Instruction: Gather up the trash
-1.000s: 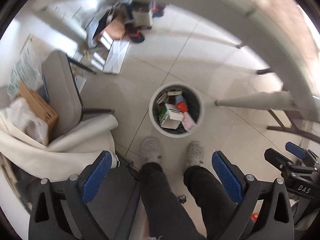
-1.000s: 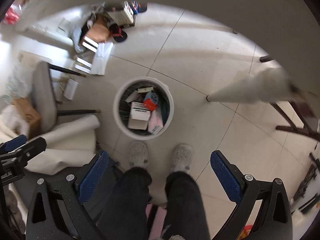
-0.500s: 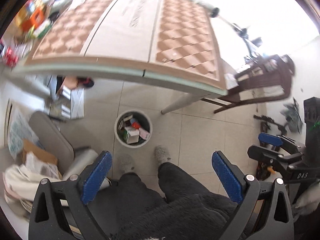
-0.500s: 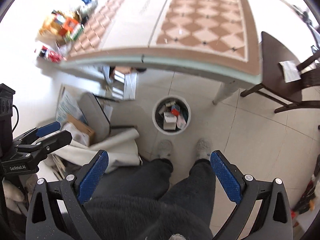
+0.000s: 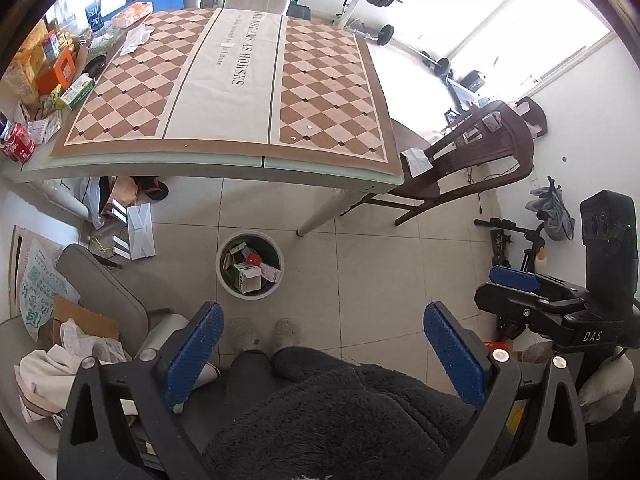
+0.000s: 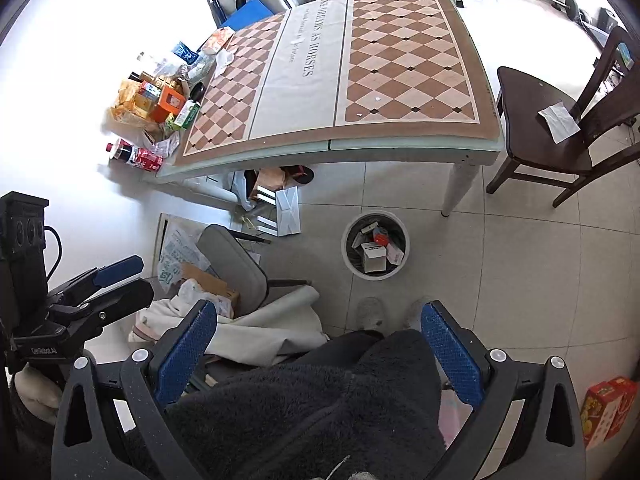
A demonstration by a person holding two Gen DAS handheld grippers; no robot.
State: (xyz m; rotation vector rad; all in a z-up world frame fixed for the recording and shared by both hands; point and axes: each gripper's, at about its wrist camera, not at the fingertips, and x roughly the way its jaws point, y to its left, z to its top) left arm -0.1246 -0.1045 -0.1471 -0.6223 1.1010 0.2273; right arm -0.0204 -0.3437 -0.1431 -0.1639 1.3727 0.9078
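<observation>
A white round trash bin (image 5: 221,276) (image 6: 346,256) stands on the tiled floor by a table leg, with small boxes and wrappers inside. Above it, the checkered table (image 5: 328,92) (image 6: 404,56) carries a heap at its left edge: a red cola can (image 5: 18,142) (image 6: 146,158), a green carton (image 5: 78,92) (image 6: 186,114) and an orange box (image 5: 56,72) (image 6: 168,104). My left gripper (image 5: 324,354) and right gripper (image 6: 318,350) hang open high over the person's dark-clad legs, with nothing between the fingers. Each also shows from the side in the other's view.
A dark wooden chair (image 5: 472,152) (image 6: 552,136) with a white paper on its seat stands at the table's right end. A grey chair (image 5: 100,284) (image 6: 232,256) draped with cloth and cardboard is at the left. Boxes lie under the table (image 5: 136,224).
Both views have pulled up and back from close over the bin to high above the floor. The tabletop and its clutter are now in sight. Both grippers stay open.
</observation>
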